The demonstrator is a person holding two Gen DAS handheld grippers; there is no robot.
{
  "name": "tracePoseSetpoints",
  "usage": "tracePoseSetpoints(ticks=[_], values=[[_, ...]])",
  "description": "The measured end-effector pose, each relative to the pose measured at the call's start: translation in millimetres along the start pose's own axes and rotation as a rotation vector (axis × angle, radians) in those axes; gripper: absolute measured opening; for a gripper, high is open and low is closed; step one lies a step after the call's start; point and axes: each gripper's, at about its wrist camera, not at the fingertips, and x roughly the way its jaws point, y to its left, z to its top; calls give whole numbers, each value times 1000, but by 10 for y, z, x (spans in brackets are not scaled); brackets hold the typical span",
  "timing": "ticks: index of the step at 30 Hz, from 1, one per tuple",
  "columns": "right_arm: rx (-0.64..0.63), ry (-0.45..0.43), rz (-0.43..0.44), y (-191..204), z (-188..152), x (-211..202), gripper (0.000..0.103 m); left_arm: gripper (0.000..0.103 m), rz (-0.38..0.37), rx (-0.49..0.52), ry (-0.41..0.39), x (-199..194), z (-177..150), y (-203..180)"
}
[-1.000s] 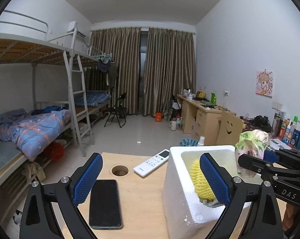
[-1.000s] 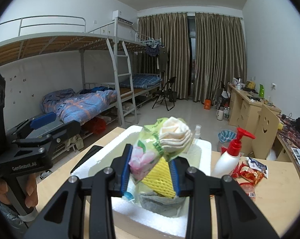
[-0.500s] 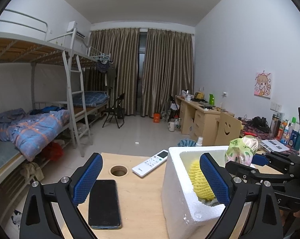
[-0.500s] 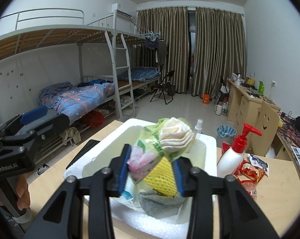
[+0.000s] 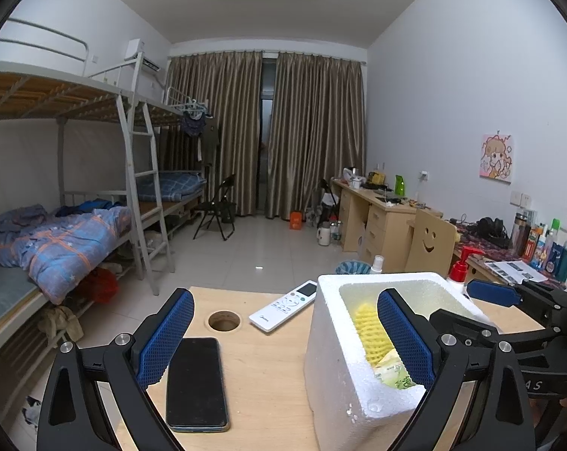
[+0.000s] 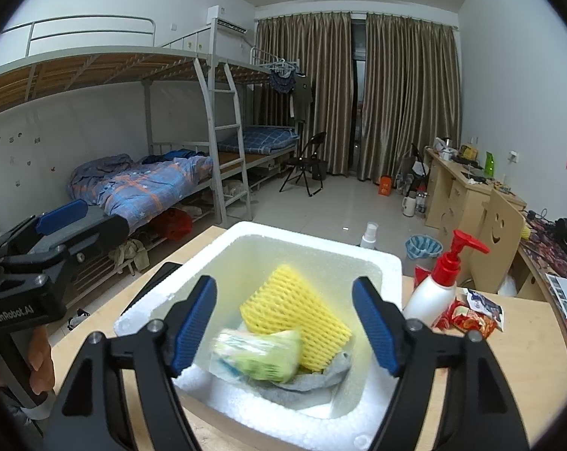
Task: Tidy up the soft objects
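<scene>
Foam box (image 6: 388,263) holds green packet (image 6: 261,353), yellow net (image 6: 294,315), grey cloth (image 6: 313,383); right fingers (image 6: 193,319) opening, empty.

Right gripper (image 6: 283,323) jaws now opening over the foam box (image 6: 390,263), no longer clamped on the green packet (image 6: 259,355). Packet dropped out of the grip, now blurred inside the box, against the yellow net (image 6: 294,312) and on the grey cloth (image 6: 313,385).

The left hand-held gripper (image 6: 61,213) bears "GenRobot.AI" on its black body; the right hand-held gripper (image 5: 467,302) shows "AS".
</scene>
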Motion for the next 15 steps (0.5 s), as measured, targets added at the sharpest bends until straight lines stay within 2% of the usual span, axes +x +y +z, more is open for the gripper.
tracePoseSetpoints(ticks=[6, 15], values=[[13, 5, -2, -58, -19, 4, 80, 98, -6, 4, 11, 27, -13, 2], [69, -65, -9, -173, 28, -227, 102, 98, -14, 24, -4, -41, 33, -108]])
